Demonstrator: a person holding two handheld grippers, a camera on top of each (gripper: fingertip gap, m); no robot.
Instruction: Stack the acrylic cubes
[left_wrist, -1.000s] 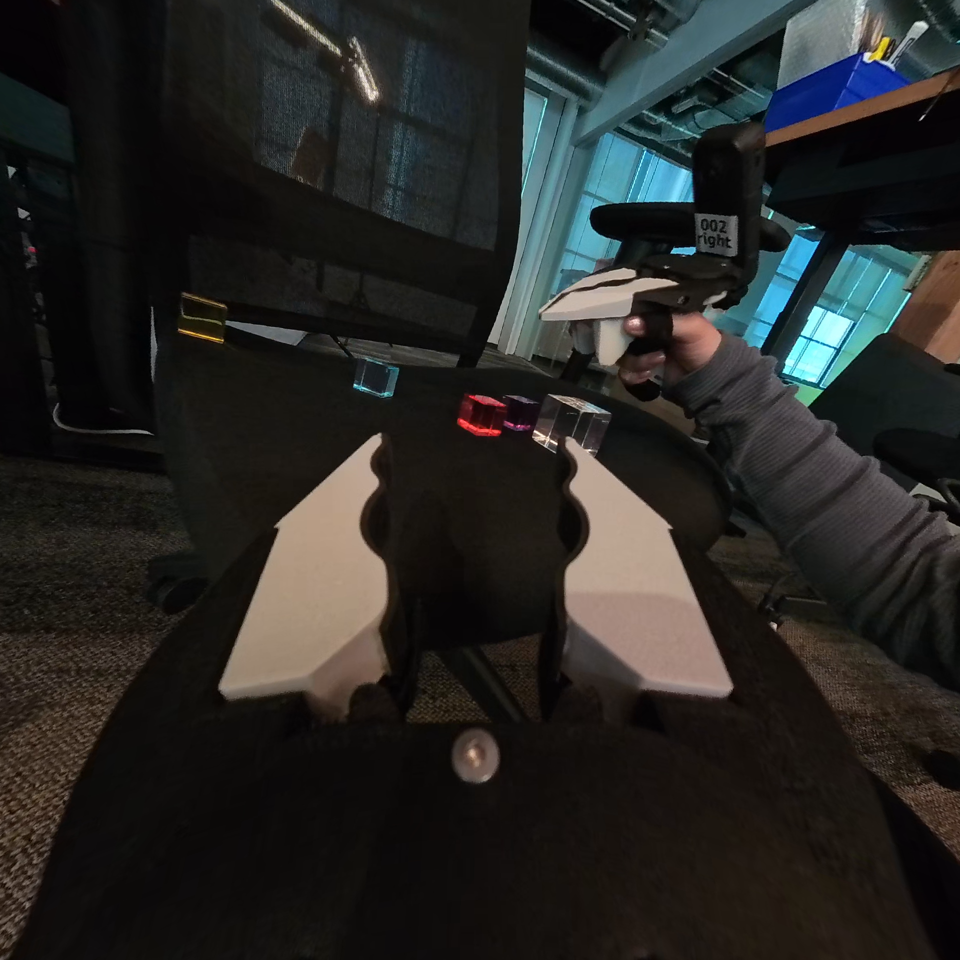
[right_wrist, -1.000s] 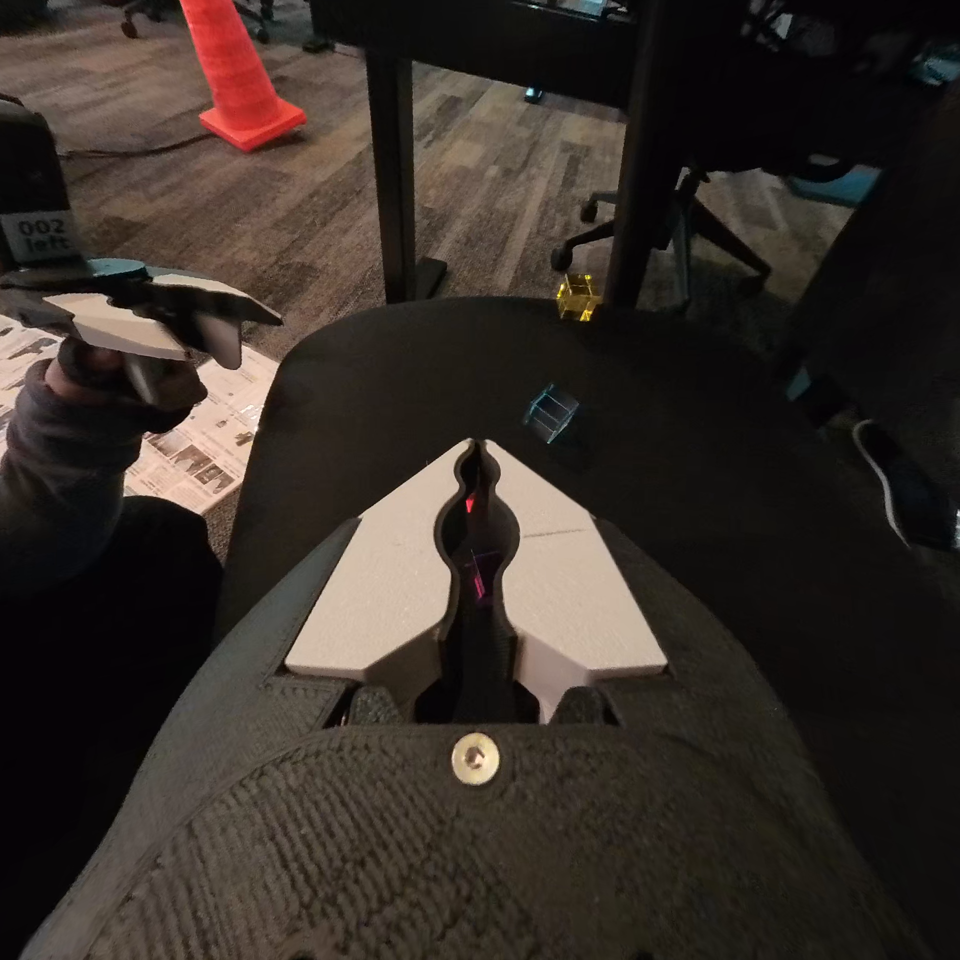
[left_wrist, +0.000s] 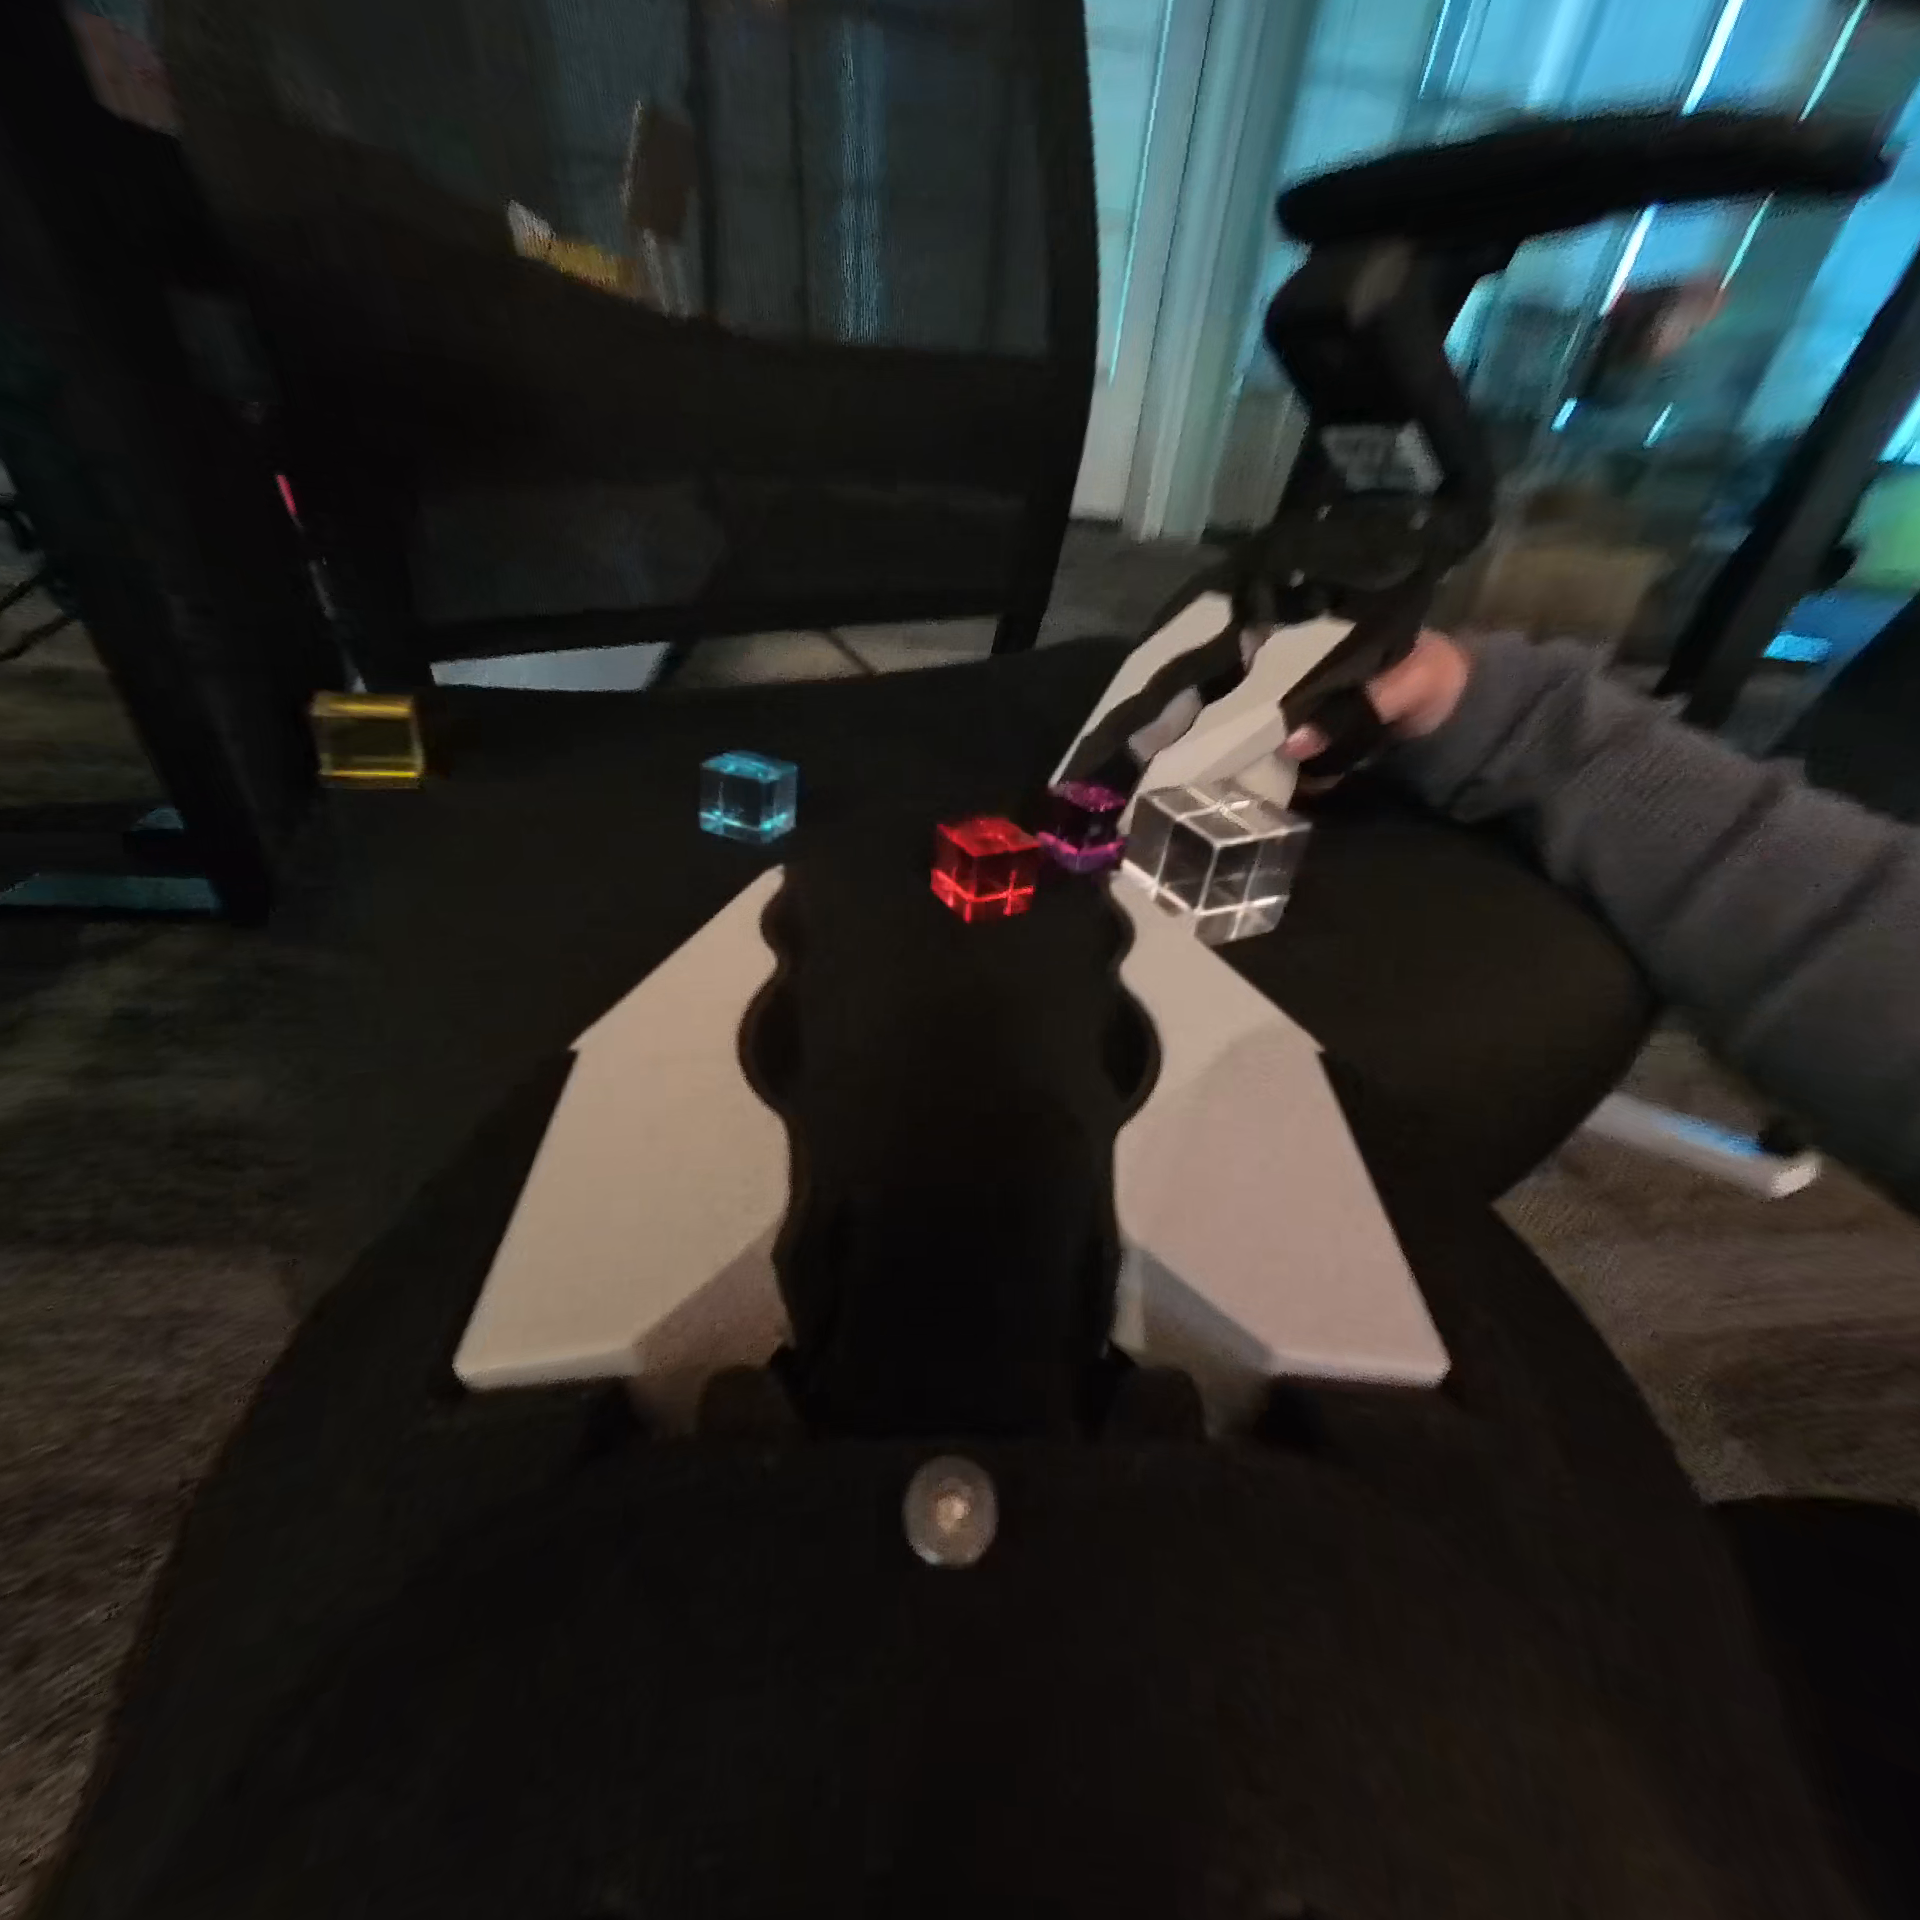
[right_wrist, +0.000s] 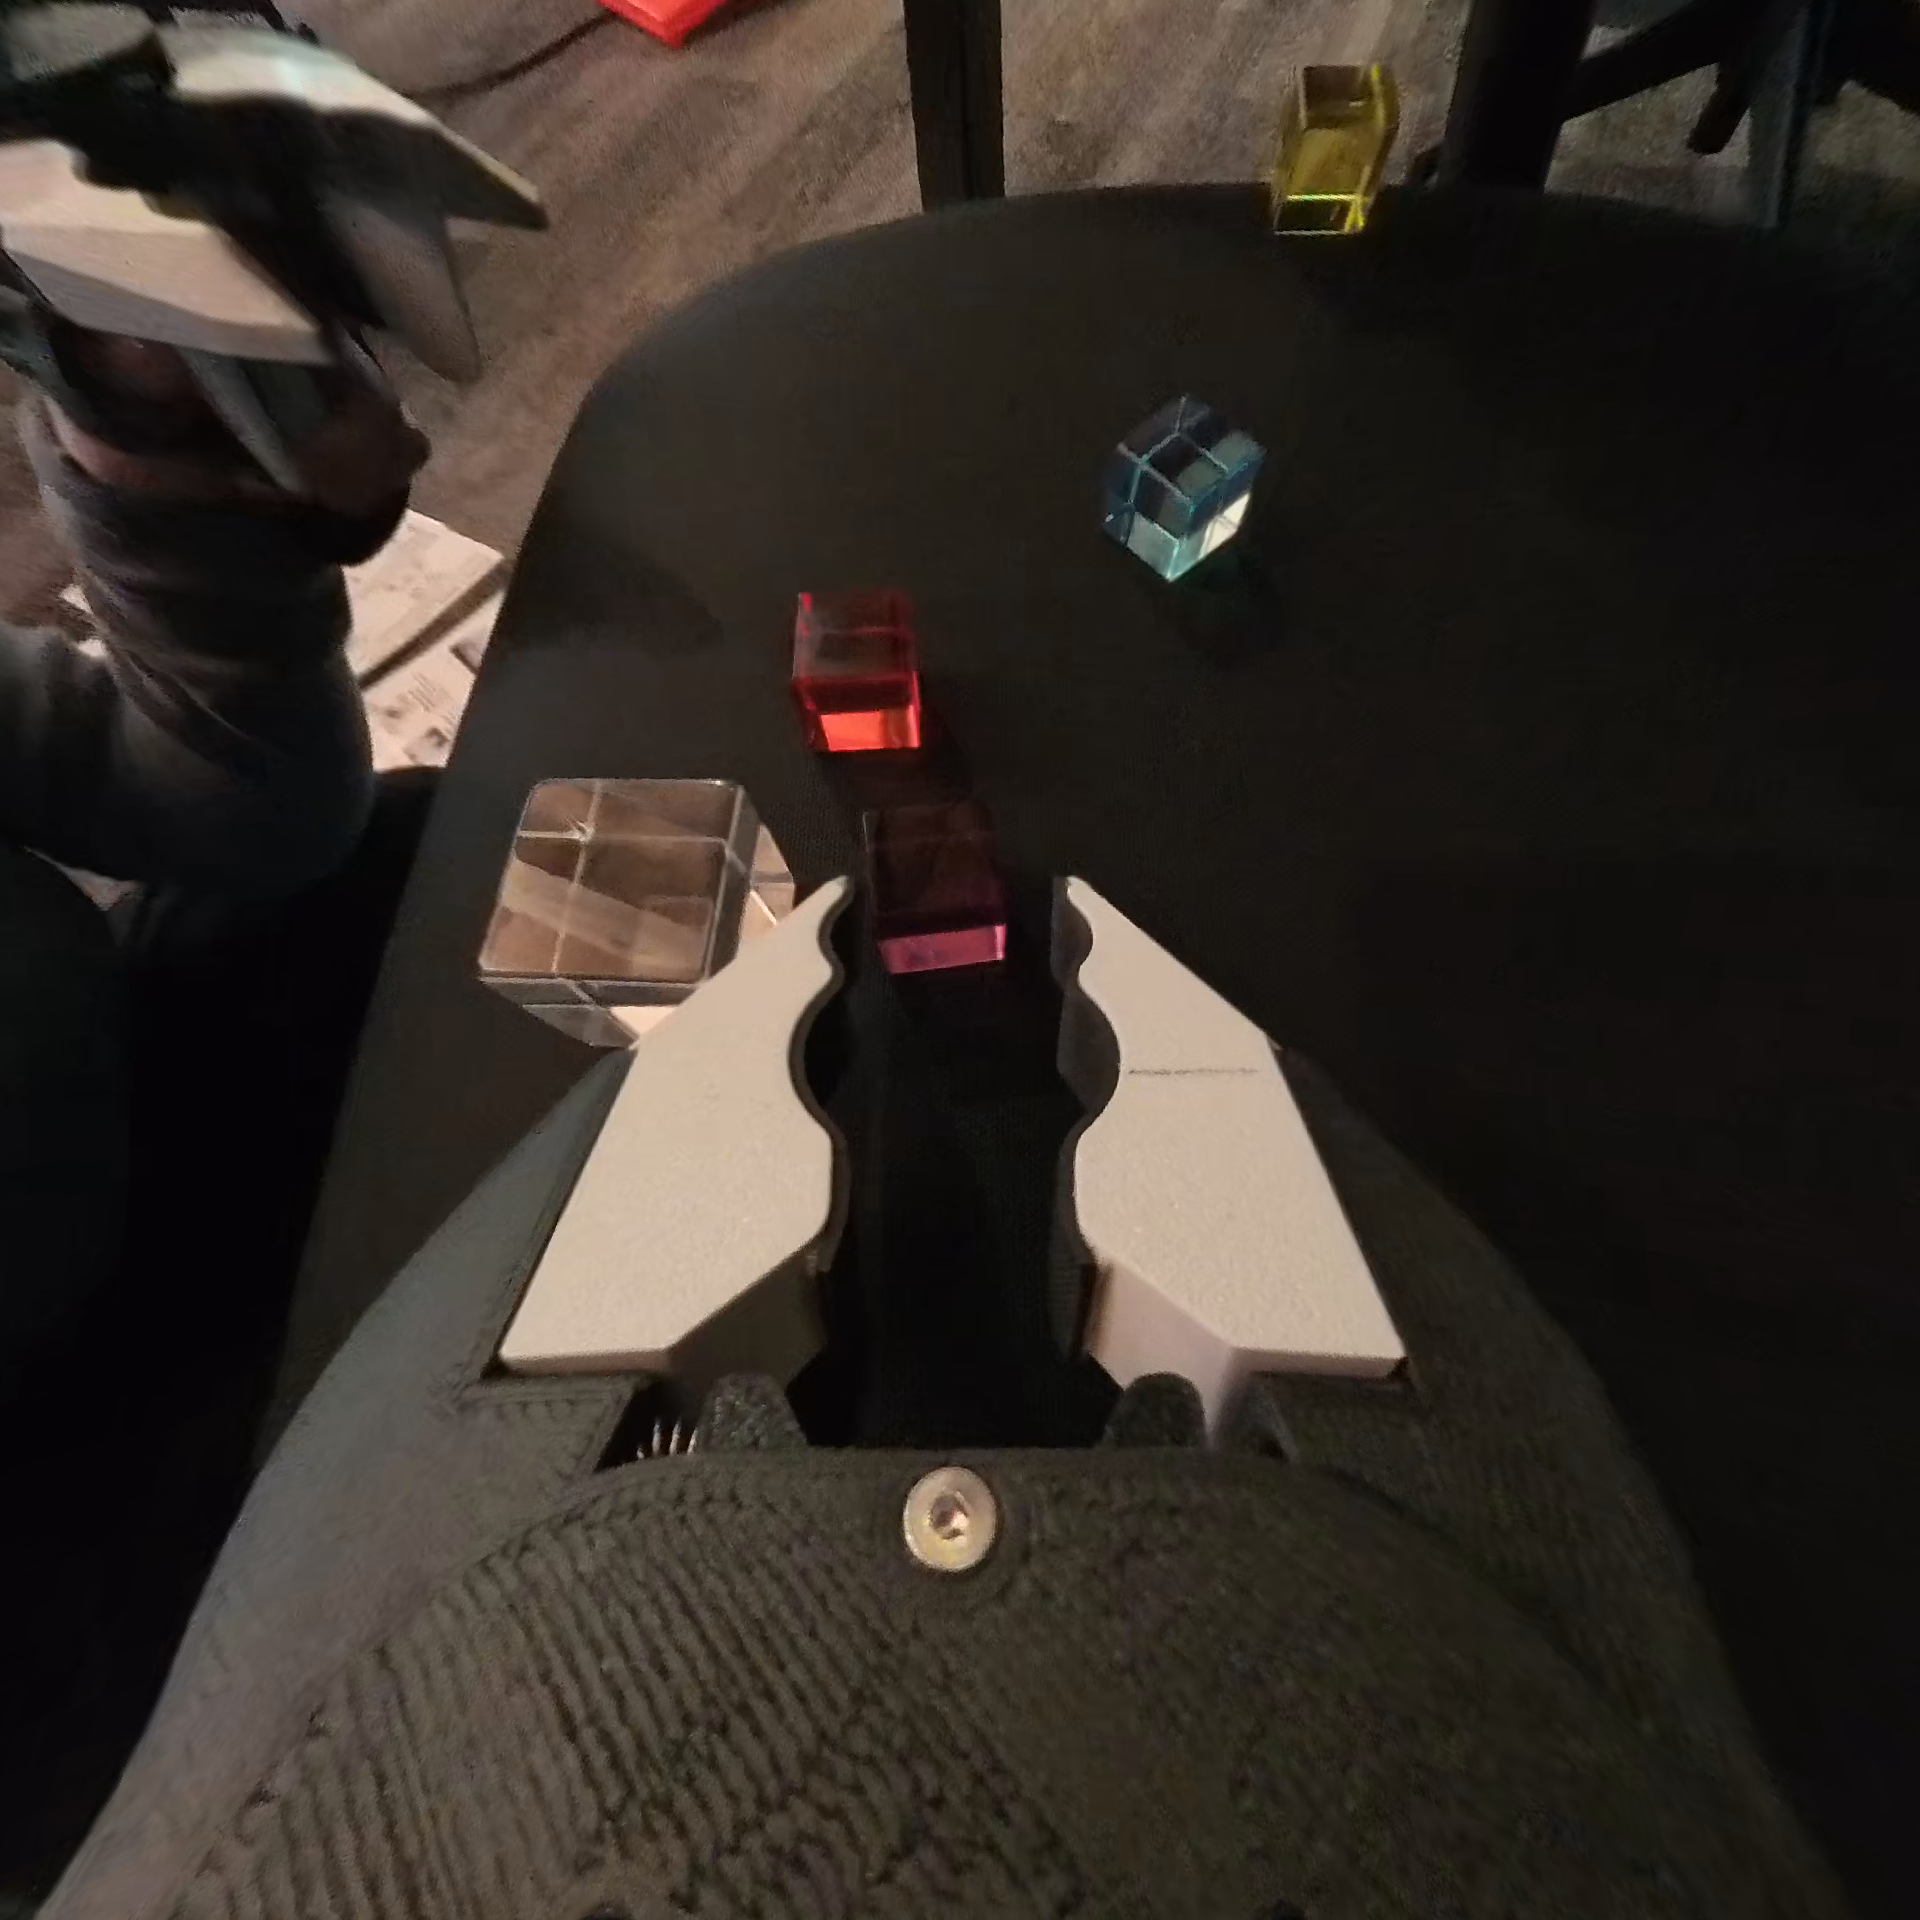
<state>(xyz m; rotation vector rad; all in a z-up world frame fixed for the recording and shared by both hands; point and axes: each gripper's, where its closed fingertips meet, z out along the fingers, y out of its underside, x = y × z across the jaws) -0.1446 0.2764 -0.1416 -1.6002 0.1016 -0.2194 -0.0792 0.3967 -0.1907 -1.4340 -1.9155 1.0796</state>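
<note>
Left wrist view: a black chair seat (left_wrist: 582, 935) carries five clear cubes, its mesh backrest (left_wrist: 623, 312) rising behind and bright windows (left_wrist: 1558, 260) beyond. Taking the red cube (left_wrist: 984, 865) as landmark, a purple cube (left_wrist: 1086, 826) sits just right of it, a larger colourless cube (left_wrist: 1210, 857) farther right, a blue cube (left_wrist: 748, 795) to the left, a yellow cube (left_wrist: 366, 736) far left at the seat's edge. The left gripper (left_wrist: 948, 894) hovers wide open, nothing in it, short of the red cube.

Right wrist view: carpeted floor (right_wrist: 727, 135) lies past the seat. The right gripper (right_wrist: 953, 894), tilted down, stands open with the purple cube (right_wrist: 940, 894) between its fingertips, gaps on both sides; the red cube (right_wrist: 857, 670) lies just beyond.
</note>
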